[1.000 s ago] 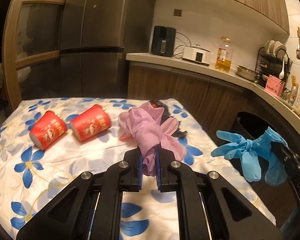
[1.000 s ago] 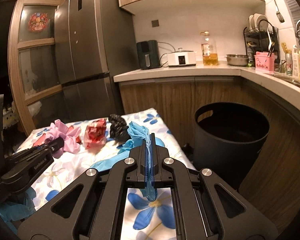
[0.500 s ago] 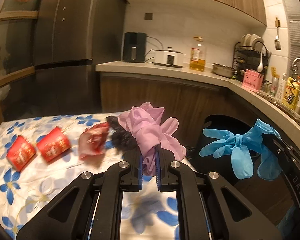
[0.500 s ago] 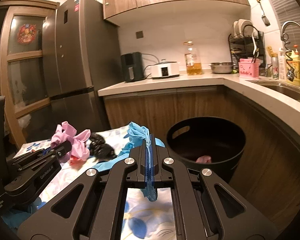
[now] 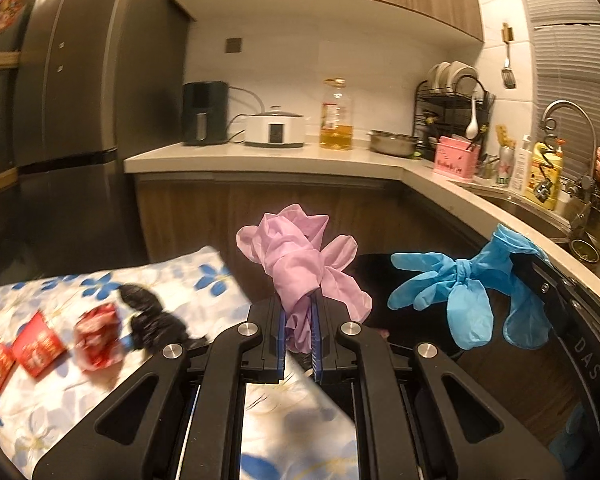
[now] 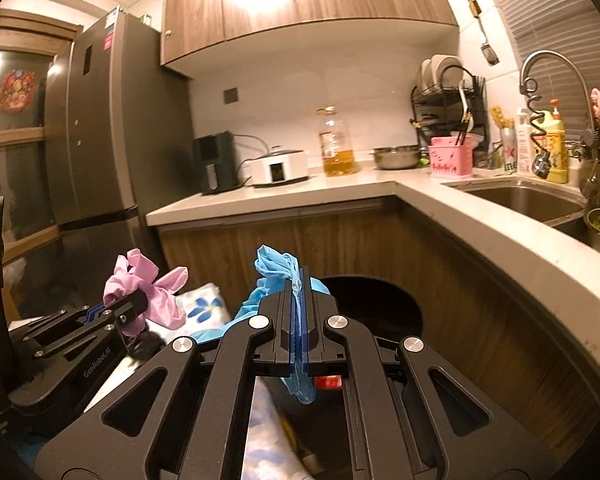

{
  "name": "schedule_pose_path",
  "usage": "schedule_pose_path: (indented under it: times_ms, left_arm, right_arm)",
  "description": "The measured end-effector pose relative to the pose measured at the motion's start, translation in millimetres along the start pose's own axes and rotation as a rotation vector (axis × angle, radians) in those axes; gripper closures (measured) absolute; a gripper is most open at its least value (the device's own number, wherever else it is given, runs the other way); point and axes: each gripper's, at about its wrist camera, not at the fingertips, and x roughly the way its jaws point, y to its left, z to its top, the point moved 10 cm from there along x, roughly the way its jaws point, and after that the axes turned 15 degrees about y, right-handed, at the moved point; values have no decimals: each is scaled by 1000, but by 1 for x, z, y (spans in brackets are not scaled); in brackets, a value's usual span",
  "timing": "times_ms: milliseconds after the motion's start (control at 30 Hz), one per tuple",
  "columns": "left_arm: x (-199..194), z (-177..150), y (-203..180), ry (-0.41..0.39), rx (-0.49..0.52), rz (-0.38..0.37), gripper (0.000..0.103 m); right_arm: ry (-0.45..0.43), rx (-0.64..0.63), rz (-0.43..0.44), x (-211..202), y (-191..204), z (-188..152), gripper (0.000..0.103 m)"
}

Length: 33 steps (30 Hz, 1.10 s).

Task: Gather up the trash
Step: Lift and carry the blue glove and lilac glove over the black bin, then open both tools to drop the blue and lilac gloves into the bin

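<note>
So both grippers have a grab going; the left gripper (image 5: 299, 322) is clamped on a knotted pink glove bundle (image 5: 300, 258), which sticks up out of the jaws with the fingers flopping to either side; the right gripper (image 6: 299, 322) is squeezed tight on a knotted blue glove bundle (image 5: 456, 280), with a bit of it dangling below the pads; both bundles are up in the air, over the near edge of the black bin (image 6: 384, 304) that sits on the floor by the wooden cabinets; back on the flowery tablecloth (image 5: 40, 412) there's a crumpled red wrapper (image 5: 98, 338), a black crumpled bag (image 5: 152, 320) just beside it and two red cups (image 5: 18, 350) lying on their sides
</note>
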Motion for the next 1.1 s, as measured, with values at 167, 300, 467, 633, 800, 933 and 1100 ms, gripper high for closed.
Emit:
schedule_pose_path:
  times_ms: [167,300,467,633,800,933,1100]
  left_arm:
    - [17,12,-21,11,17,-38,93]
    - [31,21,-36,16,35,-57,93]
    - [45,25,-48,22,45,-75,93]
    - [55,27,-57,25,64,-75,93]
    - [66,30,-62,38,68,-78,93]
    - [72,31,-64,45,75,-80,93]
    - [79,31,-64,53,82,-88,93]
  right_arm:
    - [-10,23,-27,9,-21,14,101]
    - [-12,33,-36,16,-33,23,101]
    - [-7,36,-49,26,-43,28,101]
    - [4,38,-53,37,-49,30,101]
    - [19,41,-51,48,-52,29,101]
    - [27,41,-47,54,-53,30,101]
    - [36,40,-38,60,-53,30,101]
